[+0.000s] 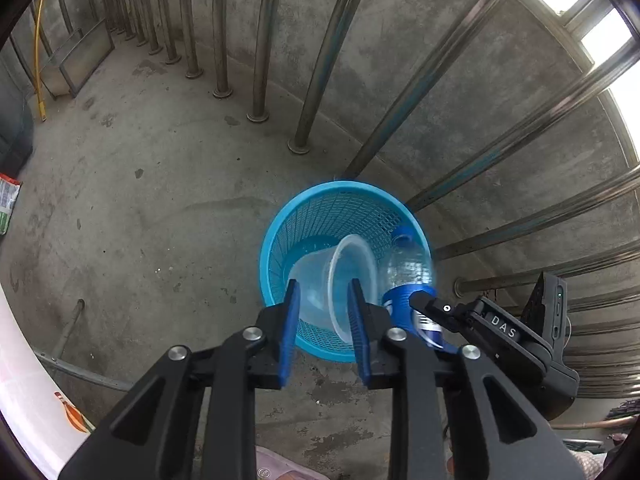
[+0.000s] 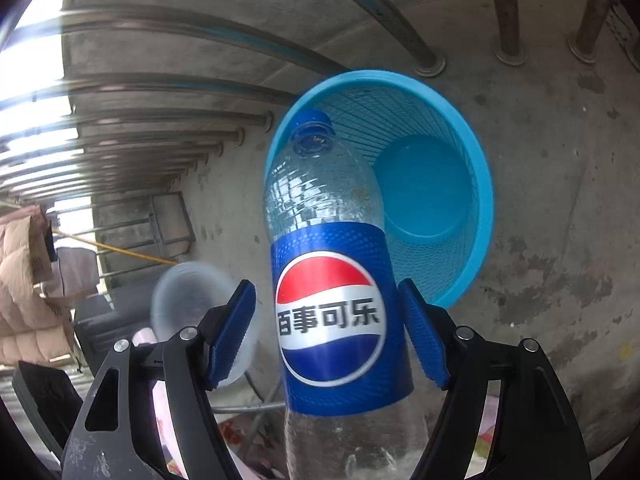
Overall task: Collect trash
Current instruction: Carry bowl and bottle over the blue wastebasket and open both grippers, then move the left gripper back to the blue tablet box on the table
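Trash here is two pieces, a clear plastic cup (image 1: 340,280) and an empty cola bottle (image 2: 336,280), both held over a blue mesh basket (image 1: 280,240) that stands on a bare concrete floor (image 1: 160,220). In the left wrist view the left tool (image 1: 324,332) sits at lower centre, its blue pads set on either side of the cup, which lies on its side with its rim turned toward the right; the pads look close against the cup wall, though real contact cannot be confirmed. The cup hangs above the basket's near rim. Just right of it, the bottle points cap-first toward the basket's far right rim, with the right tool (image 1: 424,308) entering from the lower right. In the right wrist view the right tool (image 2: 326,332) is spread; its right pad lies against the bottle's blue label, while a narrow gap shows between the left pad and the label. The bottle's blue cap (image 2: 310,120) overlaps the basket's left rim in the upper centre of that frame, and the basket floor (image 2: 424,188) shows bare to the right. Steel railing posts (image 1: 260,40) fan across the upper half of the left view, the nearest crossing just behind the basket's far rim. Open floor spreads to the left of the basket.
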